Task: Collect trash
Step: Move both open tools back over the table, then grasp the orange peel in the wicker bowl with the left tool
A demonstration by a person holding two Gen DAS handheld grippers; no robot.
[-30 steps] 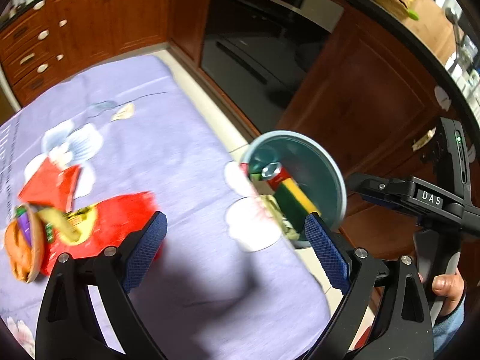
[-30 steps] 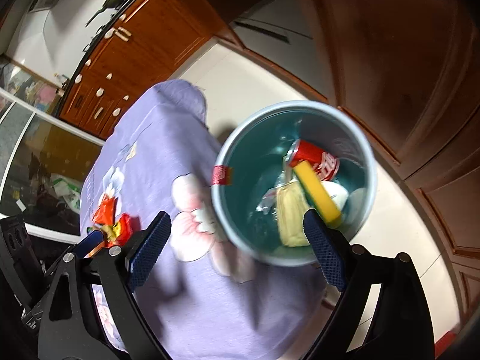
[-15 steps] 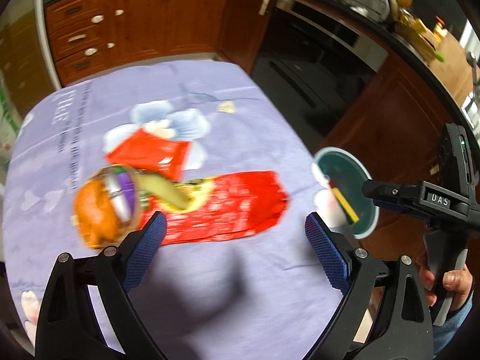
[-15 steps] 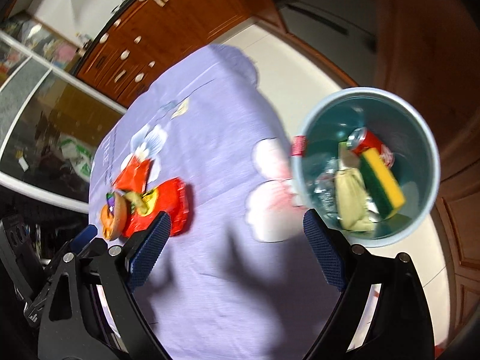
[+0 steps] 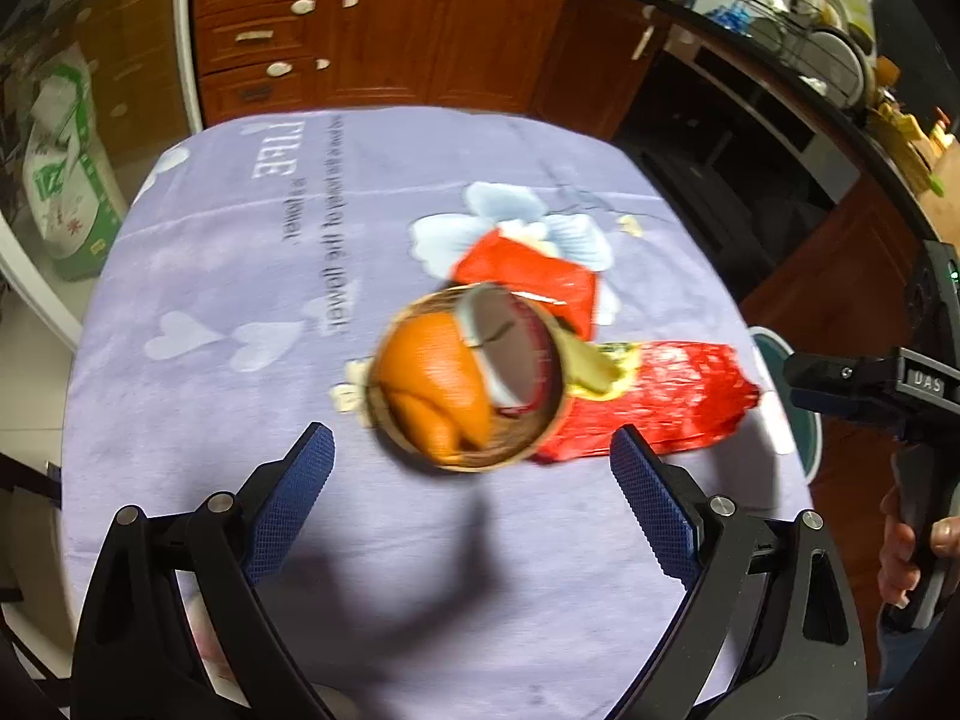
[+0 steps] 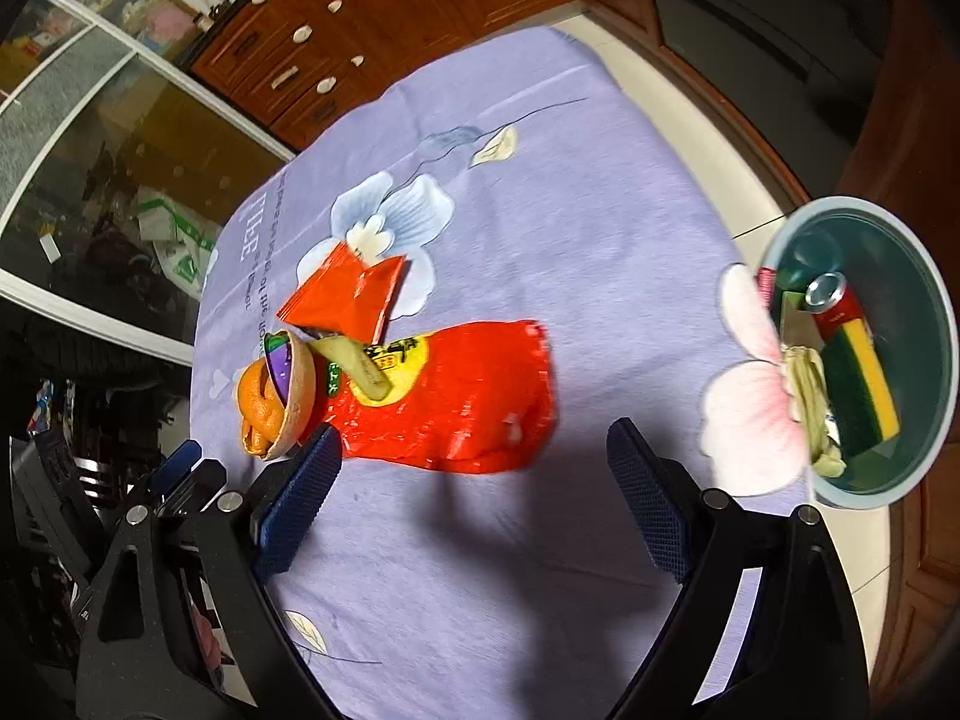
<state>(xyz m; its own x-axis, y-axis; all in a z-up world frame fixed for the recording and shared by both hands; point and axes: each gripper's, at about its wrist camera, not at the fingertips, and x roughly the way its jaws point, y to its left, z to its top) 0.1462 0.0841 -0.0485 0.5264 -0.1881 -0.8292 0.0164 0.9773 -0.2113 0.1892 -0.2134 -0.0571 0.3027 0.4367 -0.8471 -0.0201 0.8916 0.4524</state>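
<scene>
Both views are lit evenly and fairly brightly from overhead, so the purple tablecloth (image 5: pixel 384 252) reads clear in colour. In the left wrist view a soft dark shadow of the jaws lies on the cloth toward 6 o'clock; the bowl of peel (image 5: pixel 465 381) at the centre is smeared by motion blur, as is the red wrapper (image 5: pixel 654 405) at 3 o'clock. The right wrist view is sharper at the centre, with a broad shadow from the centre toward 6 o'clock. Fisheye bending curves the cabinets (image 6: pixel 372 30) around 12 o'clock, and black vignette closes every corner. Glass at 9 to 10 o'clock carries dim reflections.
</scene>
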